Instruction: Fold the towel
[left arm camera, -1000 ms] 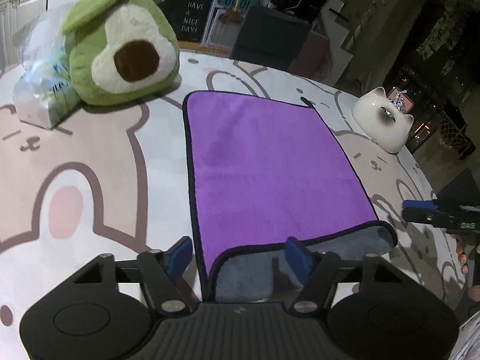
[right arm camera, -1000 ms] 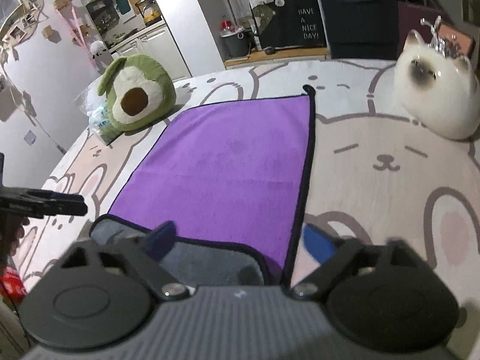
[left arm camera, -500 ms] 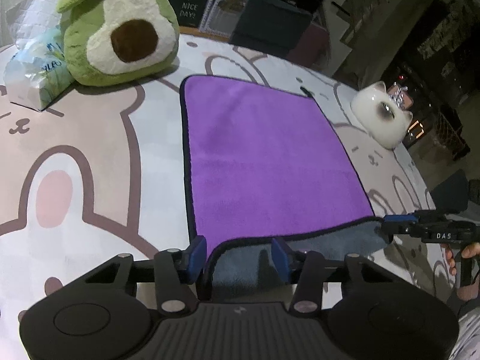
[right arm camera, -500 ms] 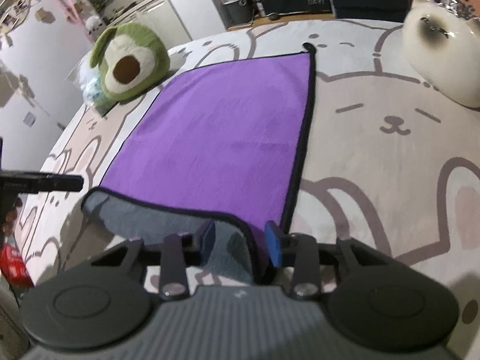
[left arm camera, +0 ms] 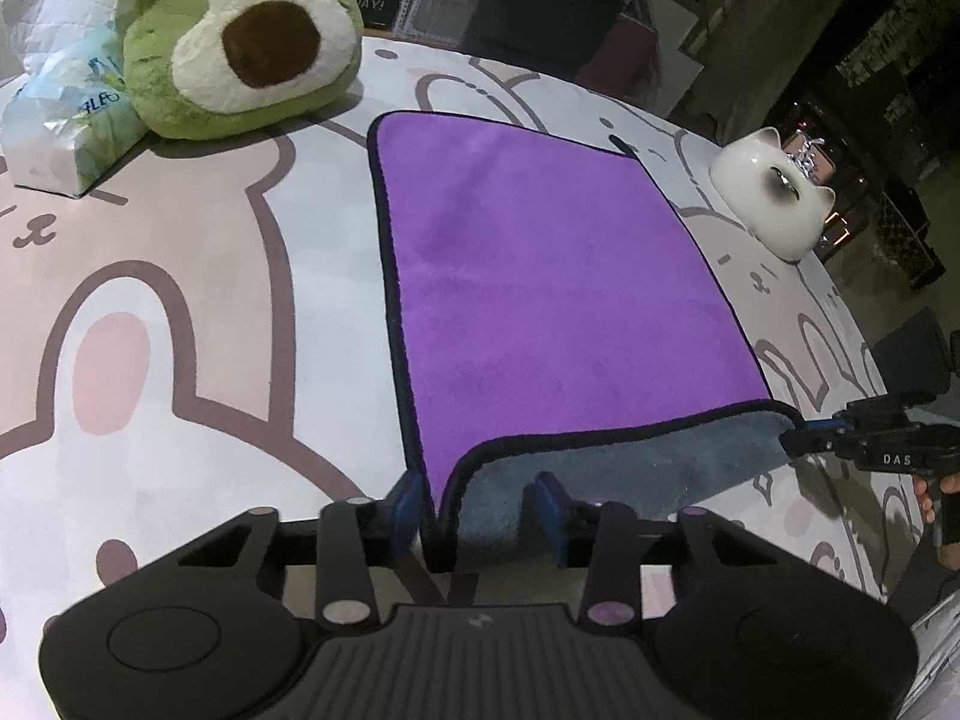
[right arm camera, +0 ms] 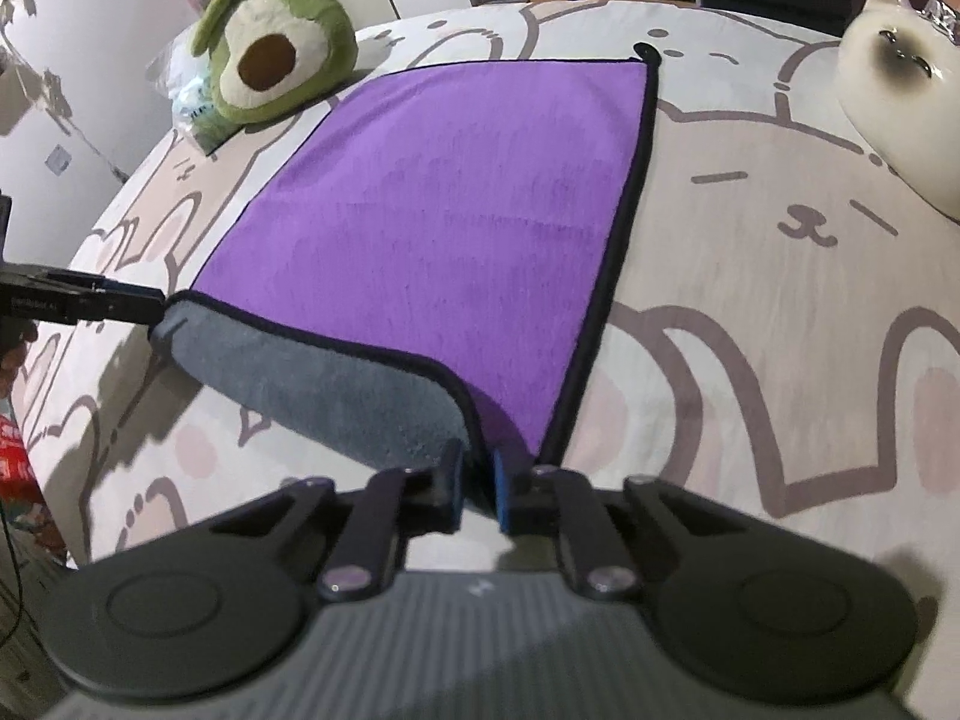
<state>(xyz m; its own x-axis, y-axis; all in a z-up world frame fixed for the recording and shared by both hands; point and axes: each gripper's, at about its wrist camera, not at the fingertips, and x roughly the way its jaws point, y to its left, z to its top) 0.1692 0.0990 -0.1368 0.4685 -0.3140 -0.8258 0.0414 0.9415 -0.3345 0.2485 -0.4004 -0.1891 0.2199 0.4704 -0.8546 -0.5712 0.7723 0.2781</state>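
Note:
A purple towel (left arm camera: 558,294) with a black hem and grey underside lies on the bunny-print table cover; it also shows in the right wrist view (right arm camera: 444,228). Its near edge is lifted and curled over, showing the grey side (left arm camera: 630,474). My left gripper (left arm camera: 480,510) holds the near left corner, its jaws still fairly wide around the fabric. My right gripper (right arm camera: 477,492) is shut on the near right corner. Each gripper shows in the other's view, the right one at the towel's corner (left arm camera: 822,429) and the left one likewise (right arm camera: 129,303).
A green avocado plush (left arm camera: 240,36) and a tissue pack (left arm camera: 66,120) sit at the far left. A white cat-shaped dish (left arm camera: 774,198) sits at the far right. The round table's edge (right arm camera: 78,240) curves close by on both sides.
Both grippers closed in on the towel's near corners and lifted them. The near edge rose off the table and rolled forward, showing more grey.

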